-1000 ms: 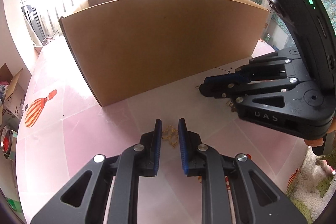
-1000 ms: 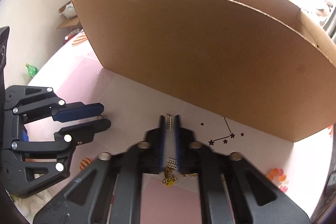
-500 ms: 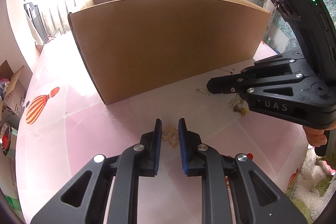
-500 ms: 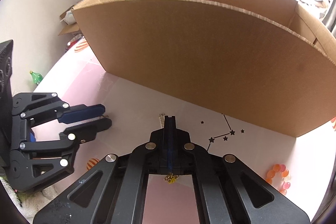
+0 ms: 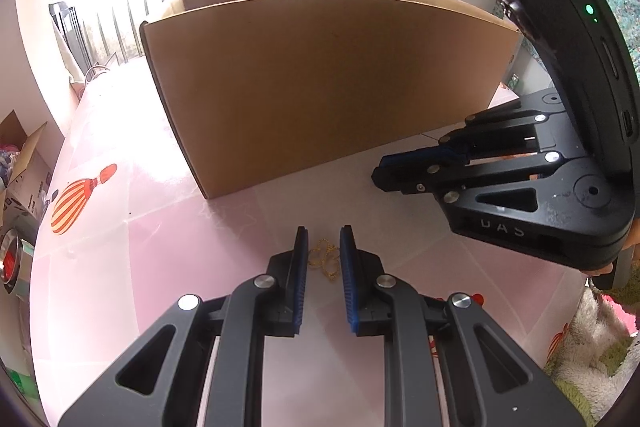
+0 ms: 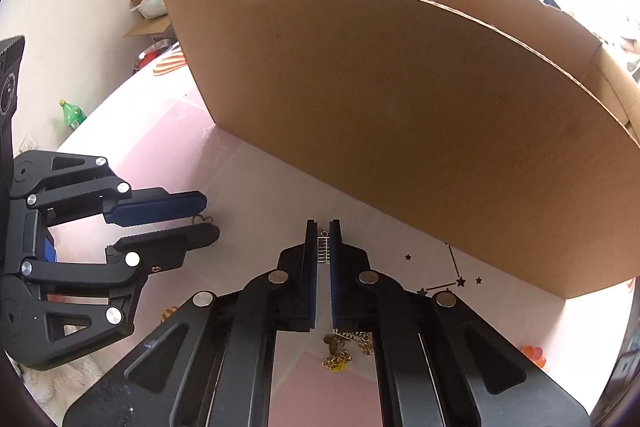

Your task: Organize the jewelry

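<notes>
A small silver ladder charm (image 6: 323, 251) lies on the pink table (image 6: 256, 211) between the tips of my right gripper (image 6: 323, 227). Its jaws are opening, with a narrow gap and the pads just off the charm. A gold chain piece (image 5: 326, 259) lies on the table between the tips of my left gripper (image 5: 323, 239), which is open and not touching it. In the left wrist view my right gripper (image 5: 380, 173) hovers to the right; in the right wrist view my left gripper (image 6: 208, 215) sits to the left. More gold charms (image 6: 340, 351) lie under the right gripper's body.
A tall cardboard box (image 5: 320, 79) stands close behind both grippers, its near wall (image 6: 400, 127) blocking the way forward. An orange bead bracelet (image 6: 534, 353) lies at the right. A green bottle (image 6: 74, 115) stands beyond the table's left edge. A hand (image 5: 600, 269) holds the right gripper's handle.
The right gripper closed fully half a second ago with the ladder charm just past its tips; now its jaws are slightly parted around the charm. The left gripper has not moved.
</notes>
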The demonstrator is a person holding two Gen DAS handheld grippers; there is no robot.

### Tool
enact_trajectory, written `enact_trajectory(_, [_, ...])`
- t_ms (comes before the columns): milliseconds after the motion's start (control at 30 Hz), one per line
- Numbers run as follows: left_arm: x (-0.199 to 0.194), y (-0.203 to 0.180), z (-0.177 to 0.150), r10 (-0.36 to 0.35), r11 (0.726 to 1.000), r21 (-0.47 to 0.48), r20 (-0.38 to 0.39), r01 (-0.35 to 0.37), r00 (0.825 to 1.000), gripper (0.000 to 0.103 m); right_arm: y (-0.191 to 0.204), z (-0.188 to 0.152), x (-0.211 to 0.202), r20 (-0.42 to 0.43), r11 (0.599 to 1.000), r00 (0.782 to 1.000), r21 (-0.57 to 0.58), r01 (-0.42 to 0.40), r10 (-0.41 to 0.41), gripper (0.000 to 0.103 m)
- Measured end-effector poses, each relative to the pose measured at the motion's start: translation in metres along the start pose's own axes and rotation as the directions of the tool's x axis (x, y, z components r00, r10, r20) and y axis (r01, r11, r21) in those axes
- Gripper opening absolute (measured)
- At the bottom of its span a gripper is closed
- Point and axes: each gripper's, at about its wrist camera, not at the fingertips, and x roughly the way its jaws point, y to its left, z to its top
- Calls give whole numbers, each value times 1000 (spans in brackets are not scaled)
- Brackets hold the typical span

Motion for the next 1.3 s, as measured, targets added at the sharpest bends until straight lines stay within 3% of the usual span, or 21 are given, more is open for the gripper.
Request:
enact_trajectory(567, [-3, -1, -1, 0, 1000, -1, -4, 0, 1000, 16, -12, -15, -18, 12, 996, 998, 60, -59, 59, 0])
enact_trajectory(600, [-2, -1, -1, 0, 1000, -1, -4, 0, 1000, 16, -11, -14, -18, 8, 997, 998, 52, -57, 56, 1])
enact_trajectory(700, [-2, -2, -1, -1, 1000, 0, -1, 1, 1000, 16, -8, -11, -21, 4, 999, 999, 23, -44, 44, 22])
enact_trajectory(800, [-2, -1, -2, 0, 1000, -5, 2, 0, 1000, 16, -2, -11, -15, -32, 999, 999, -23, -26, 25, 22])
enact_trajectory(867, [-2, 0, -3, 1, 1000, -9, 3, -1, 1000, 16, 4, -11, -13, -35, 999, 999, -52, -3, 2, 21])
enact_trajectory(900, [-2, 1, -3, 1, 1000, -10, 4, -1, 1000, 16, 4, -11, -13, -40, 999, 999, -53, -10, 7, 6])
enact_trajectory(933, [-2, 1, -4, 1, 1000, -12, 6, -1, 1000, 16, 9, -7, -4, -46, 999, 999, -43, -17, 15, 3])
enact_trajectory(1300, [-3, 2, -6, -2, 1000, -17, 16, 2, 1000, 16, 9, -10, -3, -33, 999, 999, -4, -33, 32, 2])
